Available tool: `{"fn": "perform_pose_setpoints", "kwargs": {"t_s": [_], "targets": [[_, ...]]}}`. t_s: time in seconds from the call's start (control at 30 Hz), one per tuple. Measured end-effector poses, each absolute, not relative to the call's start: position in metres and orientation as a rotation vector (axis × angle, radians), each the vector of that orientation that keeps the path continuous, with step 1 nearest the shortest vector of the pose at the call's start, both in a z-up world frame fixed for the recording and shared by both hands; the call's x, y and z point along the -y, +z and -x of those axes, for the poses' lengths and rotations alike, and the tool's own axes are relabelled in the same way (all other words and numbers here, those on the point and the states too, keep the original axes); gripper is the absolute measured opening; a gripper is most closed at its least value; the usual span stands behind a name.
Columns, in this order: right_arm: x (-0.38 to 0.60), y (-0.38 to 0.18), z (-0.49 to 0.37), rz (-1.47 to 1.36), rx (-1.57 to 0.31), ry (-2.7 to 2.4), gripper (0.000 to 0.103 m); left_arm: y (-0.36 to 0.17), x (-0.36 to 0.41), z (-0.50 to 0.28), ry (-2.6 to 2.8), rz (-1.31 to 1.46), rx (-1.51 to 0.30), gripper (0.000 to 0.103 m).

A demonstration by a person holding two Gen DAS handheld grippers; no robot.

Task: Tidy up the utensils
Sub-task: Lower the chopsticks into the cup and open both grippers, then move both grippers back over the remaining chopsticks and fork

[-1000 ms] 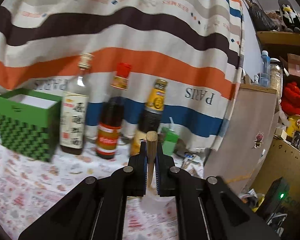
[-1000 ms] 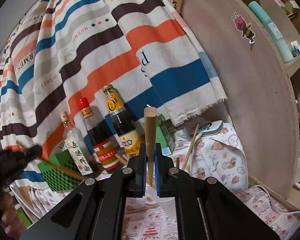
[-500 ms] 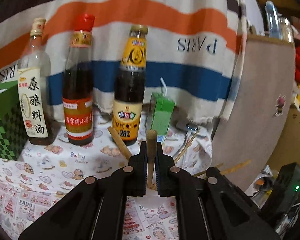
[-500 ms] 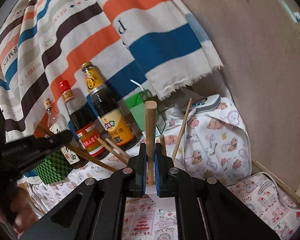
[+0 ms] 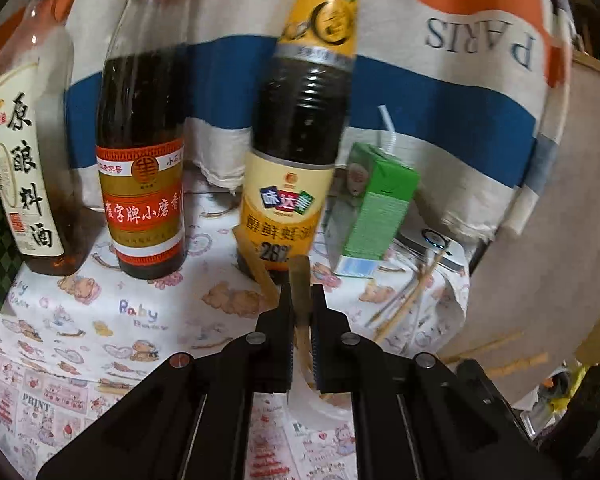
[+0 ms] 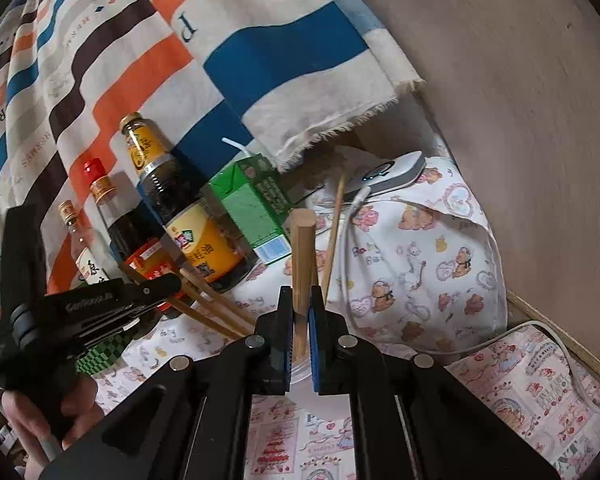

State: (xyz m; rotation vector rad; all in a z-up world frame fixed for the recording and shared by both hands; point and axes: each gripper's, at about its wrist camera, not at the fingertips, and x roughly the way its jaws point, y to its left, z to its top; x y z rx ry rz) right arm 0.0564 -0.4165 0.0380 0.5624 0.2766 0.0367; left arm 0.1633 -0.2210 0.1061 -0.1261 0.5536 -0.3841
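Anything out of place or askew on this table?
Yes. Loose chopsticks lie scattered and leaning near the green carton and sauce bottles instead of gathered together. Each gripper, left and right, clamps one wooden stick.

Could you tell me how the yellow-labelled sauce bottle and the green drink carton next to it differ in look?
The yellow-labelled sauce bottle is tall and round with a narrow neck; the green drink carton is short and boxy. The bottle shows dark liquid through its wall, while the carton is opaque. The carton has a white straw sticking from its top; the bottle has none. Both stand on the printed tablecloth before the striped cloth.
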Motion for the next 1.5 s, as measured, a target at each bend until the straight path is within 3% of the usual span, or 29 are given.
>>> {"fn": "perform_pose_setpoints", "kwargs": {"t_s": [0.37, 0.43, 0.5, 0.57, 0.67, 0.73, 0.8, 0.93, 1.03, 1.23, 1.5], "targets": [[0.422, 0.035, -0.06, -0.588, -0.287, 0.008, 0.009, 0.095, 0.213, -0.175, -0.369, 0.152, -0.536, 0.008], [0.422, 0.035, -0.06, -0.598, -0.305, 0.012, 0.014, 0.098, 0.208, -0.174, -0.377, 0.159, -0.527, 0.016], [0.421, 0.034, -0.06, -0.601, -0.318, 0.017, 0.027, 0.105, 0.203, -0.167, -0.364, 0.145, -0.483, 0.033], [0.419, 0.035, -0.06, -0.592, -0.329, 0.02, 0.034, 0.114, 0.197, -0.156, -0.363, 0.129, -0.434, 0.05], [0.412, 0.038, -0.059, -0.565, -0.34, 0.047, 0.057, 0.126, 0.191, -0.139, -0.376, 0.106, -0.39, 0.056], [0.406, 0.041, -0.056, -0.537, -0.336, 0.055, 0.059, 0.134, 0.185, -0.126, -0.378, 0.098, -0.36, 0.063], [0.401, 0.044, -0.055, -0.52, -0.347, 0.067, 0.068, 0.141, 0.176, -0.114, -0.363, 0.091, -0.322, 0.071], [0.386, 0.05, -0.049, -0.469, -0.369, 0.1, 0.07, 0.147, 0.158, -0.092, -0.318, 0.068, -0.252, 0.085], [0.371, 0.052, -0.045, -0.405, -0.36, 0.107, 0.076, 0.146, 0.144, -0.075, -0.26, 0.036, -0.191, 0.09], [0.356, 0.049, -0.046, -0.386, -0.391, 0.127, 0.076, 0.135, 0.108, -0.042, -0.143, 0.031, -0.153, 0.103], [0.342, 0.065, -0.03, -0.304, -0.353, 0.123, 0.081, 0.102, 0.06, -0.012, -0.069, 0.063, -0.189, 0.103]]}}
